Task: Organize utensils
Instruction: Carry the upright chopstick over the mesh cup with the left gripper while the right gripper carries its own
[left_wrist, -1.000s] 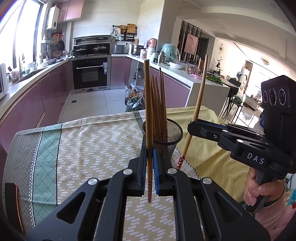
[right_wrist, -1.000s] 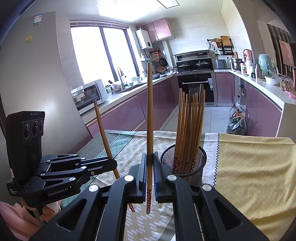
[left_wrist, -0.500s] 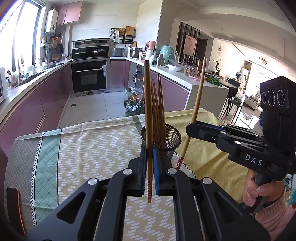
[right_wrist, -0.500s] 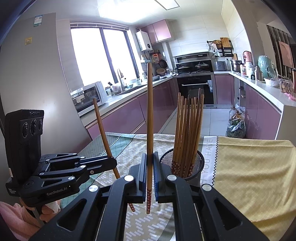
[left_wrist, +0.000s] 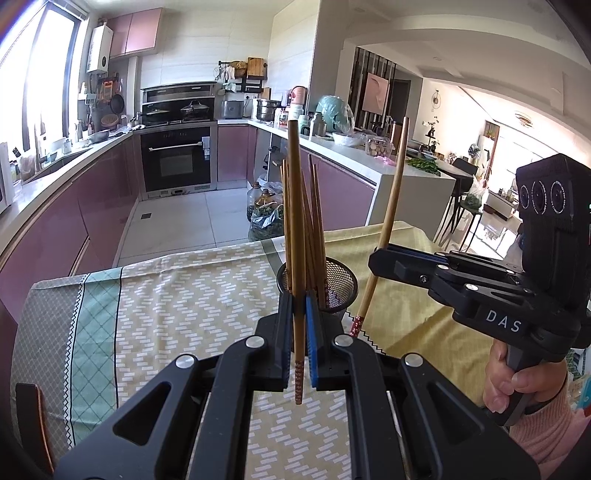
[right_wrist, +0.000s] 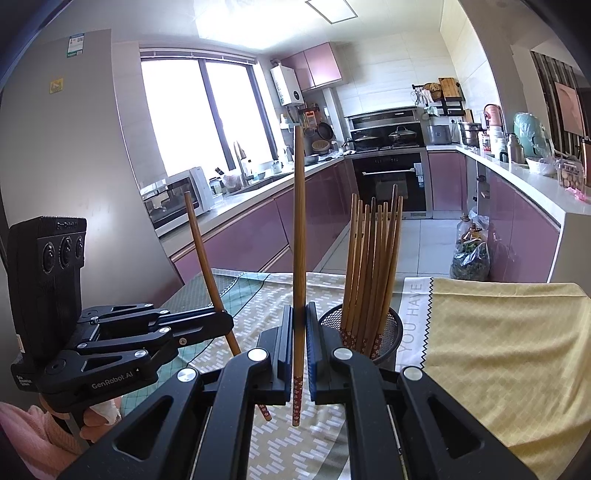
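A black mesh cup (left_wrist: 341, 288) (right_wrist: 391, 332) stands on the table and holds several brown chopsticks (right_wrist: 373, 266) upright. My left gripper (left_wrist: 298, 332) is shut on one chopstick (left_wrist: 295, 221), held upright just in front of the cup. It also shows in the right wrist view (right_wrist: 221, 325) at the left. My right gripper (right_wrist: 298, 339) is shut on another chopstick (right_wrist: 299, 240), upright, left of the cup. It also shows in the left wrist view (left_wrist: 378, 258), right of the cup, with its chopstick (left_wrist: 391, 199).
The table carries a patterned green and cream cloth (left_wrist: 177, 302) and a yellow cloth (right_wrist: 509, 350) on the right. Beyond the far table edge lie the kitchen floor, purple cabinets (left_wrist: 74, 214) and an oven (left_wrist: 177, 162).
Both grippers have risen a little with their chopsticks, so the cup sits lower in both views. Both stay shut.
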